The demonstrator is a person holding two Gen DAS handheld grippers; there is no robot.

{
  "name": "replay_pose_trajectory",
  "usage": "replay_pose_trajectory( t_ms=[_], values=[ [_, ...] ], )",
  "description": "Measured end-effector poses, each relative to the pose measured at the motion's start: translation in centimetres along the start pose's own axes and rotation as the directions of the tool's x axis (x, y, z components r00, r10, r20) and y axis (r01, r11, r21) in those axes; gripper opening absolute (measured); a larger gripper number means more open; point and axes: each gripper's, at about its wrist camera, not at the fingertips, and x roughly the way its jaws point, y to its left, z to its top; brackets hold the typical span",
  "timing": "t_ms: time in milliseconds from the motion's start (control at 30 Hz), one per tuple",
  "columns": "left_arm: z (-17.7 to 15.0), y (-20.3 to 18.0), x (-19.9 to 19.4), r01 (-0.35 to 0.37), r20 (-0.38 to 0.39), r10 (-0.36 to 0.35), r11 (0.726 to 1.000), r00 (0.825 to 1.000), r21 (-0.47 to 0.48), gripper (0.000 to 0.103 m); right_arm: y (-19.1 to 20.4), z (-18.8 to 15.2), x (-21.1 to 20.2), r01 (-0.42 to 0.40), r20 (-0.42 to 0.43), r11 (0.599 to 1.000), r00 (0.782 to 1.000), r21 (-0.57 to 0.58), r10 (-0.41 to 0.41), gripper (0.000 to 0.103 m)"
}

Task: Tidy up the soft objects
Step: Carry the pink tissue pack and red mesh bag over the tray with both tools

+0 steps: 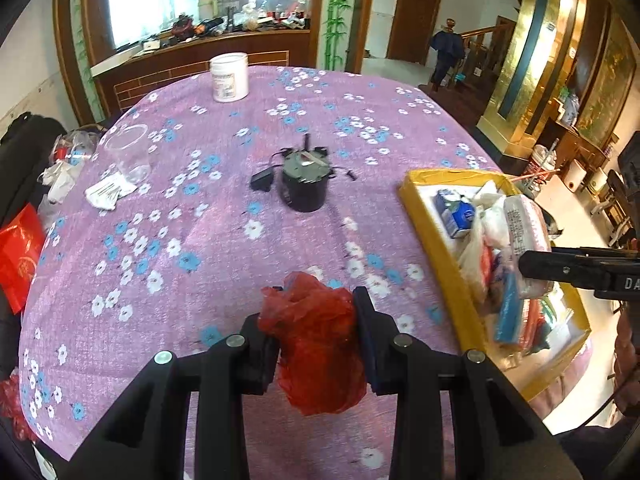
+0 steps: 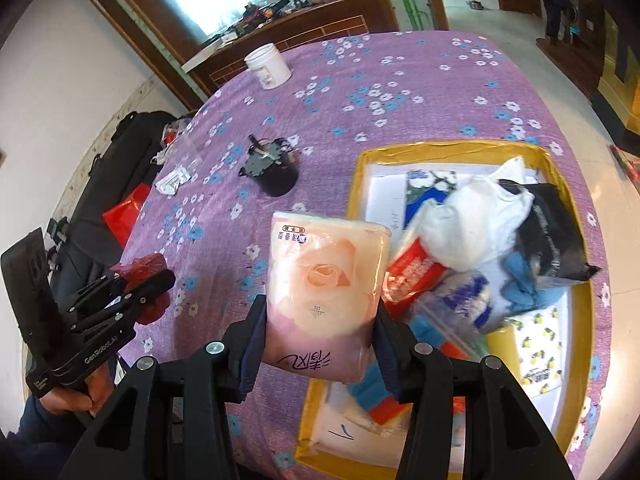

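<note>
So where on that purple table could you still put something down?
The broad stretch of tablecloth between the white jar, the black pot and the yellow box is bare. The box itself is piled full, and the cloth's left edge near the clear cup is cluttered.

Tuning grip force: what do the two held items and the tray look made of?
Red bag in the left gripper: thin crinkled plastic film, translucent, glossy. Tissue pack in the right gripper: soft paper filling in glossy printed plastic wrap, sides dented by the pads. Yellow tray: looks like cardboard, shiny taped rim, white inside.
</note>
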Motion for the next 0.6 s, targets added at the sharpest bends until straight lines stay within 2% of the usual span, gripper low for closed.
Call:
replay_pose_trajectory(
  t_ms=[267, 467, 600],
  values=[
    [0.9, -5.7, 0.8, 0.077, -0.009, -0.077, 0.991, 0.997, 0.107, 0.033, -4.8, -1.3, -2.4, 0.035, 0.017, 0.995, 0.999, 0.089, -0.036, 0.053],
    [1.1, -11.2, 2.2, 0.176, -0.043, -0.171, 0.964, 0.984, 0.197, 0.033, -8.4, -2.8, -4.0, 0.076, 0.010, 0.985, 0.997, 0.157, -0.078, 0.053],
    [0.9, -14.6, 3.4, 0.247, -0.080, -0.234, 0.936, 0.969, 0.251, 0.033, -10.3, -3.8, -4.8, 0.101, -0.005, 0.976, 0.995, 0.193, -0.102, 0.053]
  ],
)
